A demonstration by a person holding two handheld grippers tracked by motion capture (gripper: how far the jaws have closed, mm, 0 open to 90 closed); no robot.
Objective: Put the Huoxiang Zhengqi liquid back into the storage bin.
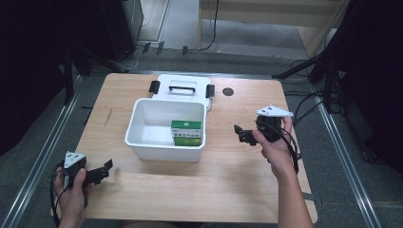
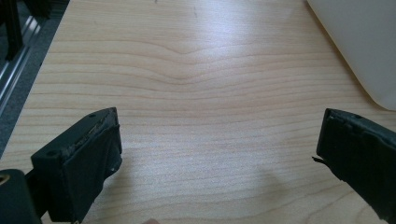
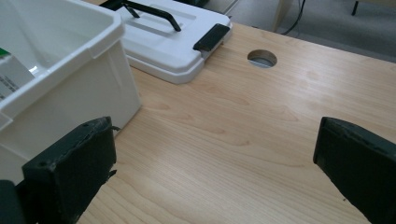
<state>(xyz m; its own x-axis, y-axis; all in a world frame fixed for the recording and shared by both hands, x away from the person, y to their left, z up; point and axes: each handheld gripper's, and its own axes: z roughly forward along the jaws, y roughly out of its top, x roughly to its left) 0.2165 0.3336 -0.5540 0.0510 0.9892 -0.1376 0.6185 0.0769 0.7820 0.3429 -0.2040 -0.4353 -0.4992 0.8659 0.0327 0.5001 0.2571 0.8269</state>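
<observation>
High view: lid (image 1: 183,88) touches behind bin (image 1: 142,130) holding green box (image 1: 186,126).

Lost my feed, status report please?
Left gripper and right gripper open, empty, either side of the white bin. Green box inside. Lid off, behind it. Nothing between.

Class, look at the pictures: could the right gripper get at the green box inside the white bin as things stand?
Probably yes. The bin is open, its lid lying behind it, and the green box sits at the bin's right end, nearest the right gripper, whose jaws are open. It must come over the wall.
</observation>
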